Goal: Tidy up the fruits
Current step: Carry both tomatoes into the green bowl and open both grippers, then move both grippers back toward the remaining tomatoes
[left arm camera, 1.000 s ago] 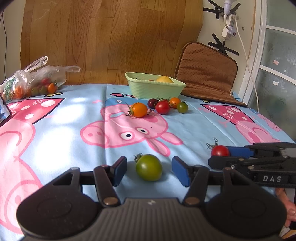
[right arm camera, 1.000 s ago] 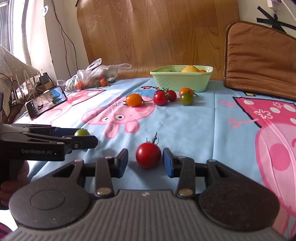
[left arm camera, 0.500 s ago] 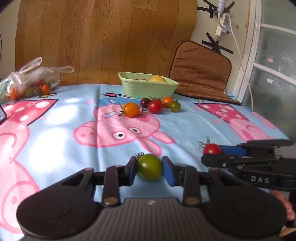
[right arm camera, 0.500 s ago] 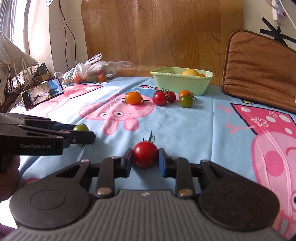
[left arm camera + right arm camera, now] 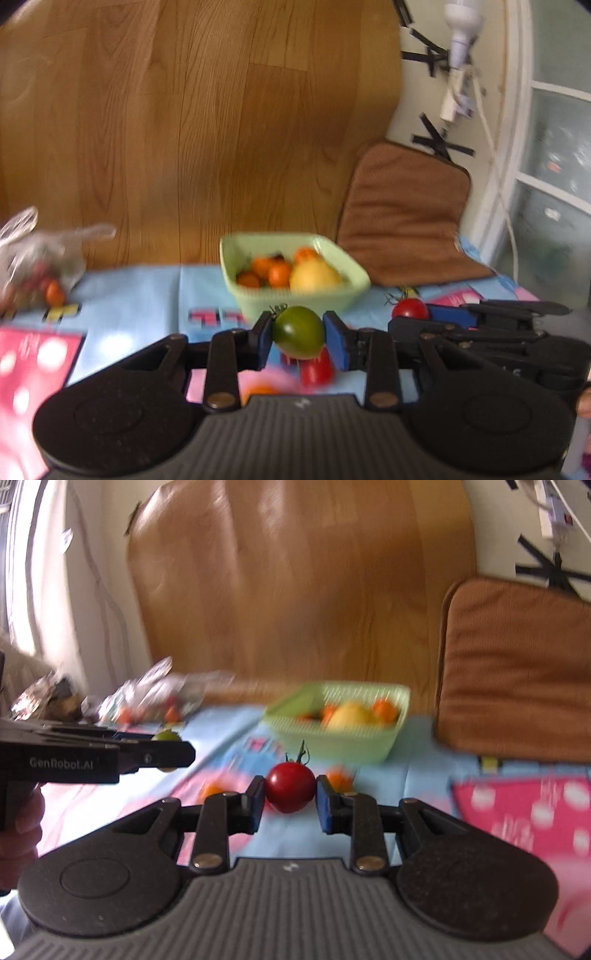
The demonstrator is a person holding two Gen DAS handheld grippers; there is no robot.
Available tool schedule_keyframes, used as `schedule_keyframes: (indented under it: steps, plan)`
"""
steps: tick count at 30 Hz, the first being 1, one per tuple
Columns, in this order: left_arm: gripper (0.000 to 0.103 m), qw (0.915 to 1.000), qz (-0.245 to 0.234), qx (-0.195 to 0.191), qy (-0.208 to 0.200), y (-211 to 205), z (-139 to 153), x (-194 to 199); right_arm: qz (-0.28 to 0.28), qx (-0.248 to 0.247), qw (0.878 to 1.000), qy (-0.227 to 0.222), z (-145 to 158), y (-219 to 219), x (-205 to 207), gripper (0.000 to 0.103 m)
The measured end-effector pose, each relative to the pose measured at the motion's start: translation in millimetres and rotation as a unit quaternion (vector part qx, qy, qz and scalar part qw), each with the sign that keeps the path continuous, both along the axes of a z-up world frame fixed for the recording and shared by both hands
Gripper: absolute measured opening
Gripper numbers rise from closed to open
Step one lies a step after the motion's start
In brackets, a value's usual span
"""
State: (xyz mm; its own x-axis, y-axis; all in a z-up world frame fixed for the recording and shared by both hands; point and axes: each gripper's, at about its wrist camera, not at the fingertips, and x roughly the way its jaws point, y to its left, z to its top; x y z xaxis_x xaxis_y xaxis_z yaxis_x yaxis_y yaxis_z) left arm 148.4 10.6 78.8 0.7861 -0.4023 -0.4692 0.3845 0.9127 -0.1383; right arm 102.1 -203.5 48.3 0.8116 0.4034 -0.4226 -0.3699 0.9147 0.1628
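My left gripper [image 5: 298, 334] is shut on a green tomato [image 5: 298, 331] and holds it in the air in front of the green basket [image 5: 295, 297]. My right gripper [image 5: 290, 797] is shut on a red tomato [image 5: 290, 792], also lifted, short of the same basket [image 5: 332, 742]. The basket holds orange tomatoes and a yellow fruit [image 5: 314, 277]. The right gripper with its red tomato [image 5: 410, 309] shows at the right of the left wrist view. The left gripper with the green tomato [image 5: 167, 736] shows at the left of the right wrist view.
Loose tomatoes lie on the blue Peppa Pig cloth below the grippers: a red one [image 5: 316, 369] and orange ones [image 5: 338, 781]. A plastic bag of tomatoes [image 5: 33, 269] sits at the far left. A brown cushion [image 5: 402, 218] leans at the back right.
Both grippers have risen off the cloth with their tomatoes and moved forward toward the basket. One second ago both were open around the tomatoes; they shut on them half a second ago.
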Motion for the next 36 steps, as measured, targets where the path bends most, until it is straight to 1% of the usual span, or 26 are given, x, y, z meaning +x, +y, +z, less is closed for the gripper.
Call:
schedule_keyframes:
  steps: [2, 4, 7, 9, 11, 14, 16, 17, 18, 22, 26, 28, 30, 32, 35, 36]
  plan:
    - [0.030, 0.9999, 0.002, -0.010, 0.009, -4.7, 5.5, 29.2, -0.010, 0.002, 1.000, -0.006, 4.6, -3.6, 27.2, 0.032]
    - [0.030, 0.9999, 0.007, -0.006, 0.013, -12.6, 6.2, 54.5, -0.021, 0.000, 1.000, -0.009, 3.9, -6.4, 52.3, 0.032]
    - [0.030, 0.9996, 0.016, 0.008, 0.022, -25.1, -1.7, 85.0, -0.032, 0.001, 0.999, 0.002, -3.1, -11.9, 85.9, 0.032]
    - [0.030, 0.9991, 0.019, 0.014, 0.034, -31.7, -11.3, 101.0, -0.031, 0.008, 0.999, 0.012, -8.0, -15.1, 100.0, 0.032]
    - [0.030, 0.9986, 0.021, 0.019, 0.044, -34.5, -21.0, 112.0, -0.025, 0.010, 1.000, 0.016, -12.8, -13.7, 109.0, 0.032]
    - [0.031, 0.9979, 0.029, 0.019, 0.054, -36.0, -30.3, 120.6, -0.002, 0.013, 1.000, 0.016, -16.8, -3.9, 113.7, 0.032]
    - [0.040, 0.9974, 0.044, 0.014, 0.055, -30.2, -32.5, 122.0, 0.011, 0.004, 1.000, 0.011, -19.0, 7.4, 114.4, 0.033]
    - [0.042, 0.9972, 0.049, 0.007, 0.057, -27.0, -32.3, 123.3, 0.013, -0.004, 1.000, 0.007, -20.3, 12.8, 115.1, 0.033]
    - [0.043, 0.9968, 0.055, 0.001, 0.058, -23.1, -31.4, 124.0, 0.018, -0.010, 1.000, 0.004, -21.2, 17.3, 116.5, 0.033]
    - [0.043, 0.9968, 0.063, -0.008, 0.048, -11.1, -21.5, 114.7, 0.016, -0.023, 1.000, -0.011, -17.9, 21.2, 116.4, 0.033]
    - [0.043, 0.9980, 0.052, -0.021, 0.030, -5.2, -10.7, 87.6, 0.000, 0.003, 1.000, -0.025, -5.5, 3.0, 103.1, 0.033]
    - [0.043, 0.9990, 0.037, -0.015, 0.019, -6.3, -9.8, 66.0, -0.007, 0.008, 1.000, -0.026, -2.2, -8.0, 89.6, 0.033]
    - [0.043, 0.9997, 0.021, 0.008, 0.011, -14.4, -14.2, 44.6, -0.009, 0.007, 1.000, -0.021, -3.7, -17.1, 74.5, 0.033]
    - [0.043, 0.9993, 0.004, 0.036, 0.000, -26.2, -22.0, 24.5, -0.009, 0.003, 1.000, -0.006, -9.5, -21.8, 63.5, 0.033]
    - [0.046, 0.9953, -0.011, 0.095, -0.016, -48.8, -37.0, 2.5, -0.007, -0.007, 1.000, 0.015, -21.2, -25.3, 45.9, 0.033]
    - [0.046, 0.9939, -0.015, 0.108, -0.016, -54.7, -41.8, -1.5, -0.006, -0.012, 1.000, 0.022, -25.4, -23.6, 43.7, 0.033]
